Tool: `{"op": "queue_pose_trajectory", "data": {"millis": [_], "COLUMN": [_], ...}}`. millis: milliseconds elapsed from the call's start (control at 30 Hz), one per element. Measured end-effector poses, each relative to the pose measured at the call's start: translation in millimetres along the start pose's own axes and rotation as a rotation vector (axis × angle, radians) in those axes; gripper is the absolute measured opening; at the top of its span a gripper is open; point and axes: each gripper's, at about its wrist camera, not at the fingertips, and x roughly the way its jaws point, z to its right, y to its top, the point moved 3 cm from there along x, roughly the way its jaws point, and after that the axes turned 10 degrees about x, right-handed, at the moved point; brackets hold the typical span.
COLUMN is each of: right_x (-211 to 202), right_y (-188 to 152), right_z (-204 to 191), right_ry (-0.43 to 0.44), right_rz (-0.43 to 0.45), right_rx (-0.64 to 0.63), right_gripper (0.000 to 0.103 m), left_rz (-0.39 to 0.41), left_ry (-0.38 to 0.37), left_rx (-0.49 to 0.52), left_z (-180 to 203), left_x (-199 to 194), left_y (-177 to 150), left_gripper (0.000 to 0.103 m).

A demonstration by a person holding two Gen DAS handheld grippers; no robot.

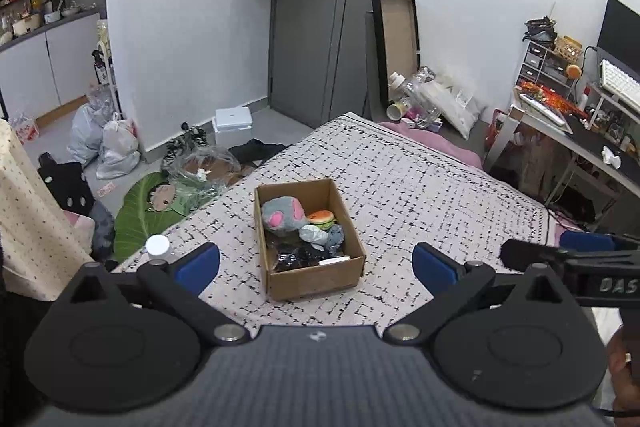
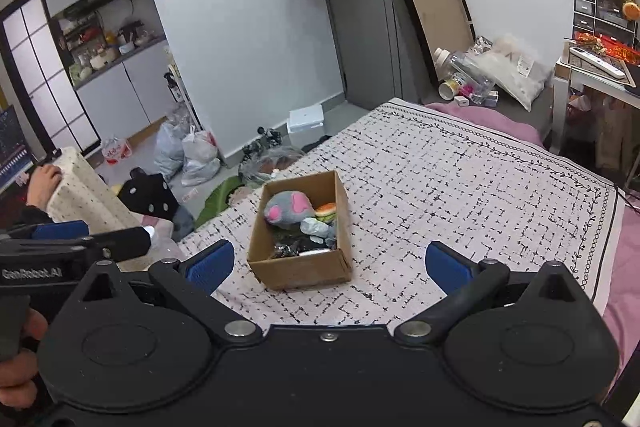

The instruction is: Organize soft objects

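An open cardboard box [image 1: 316, 281] stands on the bed, also in the right wrist view [image 2: 298, 273]. Inside lie a grey plush with pink ears [image 1: 282, 215] [image 2: 289, 209], a burger plush [image 1: 321, 217] [image 2: 326, 211], a small grey-blue soft toy [image 1: 324, 235] [image 2: 318, 228] and dark items [image 1: 298, 255]. My left gripper [image 1: 316, 265] is open and empty, hovering above the box's near side. My right gripper [image 2: 330, 265] is open and empty, also held back from the box. Each gripper shows at the edge of the other's view.
The bed has a black-and-white patterned cover [image 1: 420, 179] with a pink sheet at its far edge [image 2: 492, 119]. A white-capped bottle [image 1: 157, 246] stands near the bed's left edge. Bags and clutter lie on the floor [image 1: 108, 143]. A desk [image 1: 592, 143] stands right.
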Motion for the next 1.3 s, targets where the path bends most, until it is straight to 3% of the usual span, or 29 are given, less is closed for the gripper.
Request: {"op": "queue_pose_trajectory", "data": {"millis": [533, 1300], "right_x": [18, 9], "right_y": [-8, -5], "right_z": [-4, 6], "right_ry": [0.006, -0.019], "right_rz": [-0.059, -0.035], "right_rx": [0.001, 0.013], "right_gripper": [0.103, 0.103], "left_rz": [0.000, -0.026], "left_ry": [-0.004, -0.015], "left_rx": [0.023, 0.002], "left_z": [-3, -4], "left_x": [6, 11], "left_y": [-4, -14], "left_gripper": [0.102, 0.102]}}
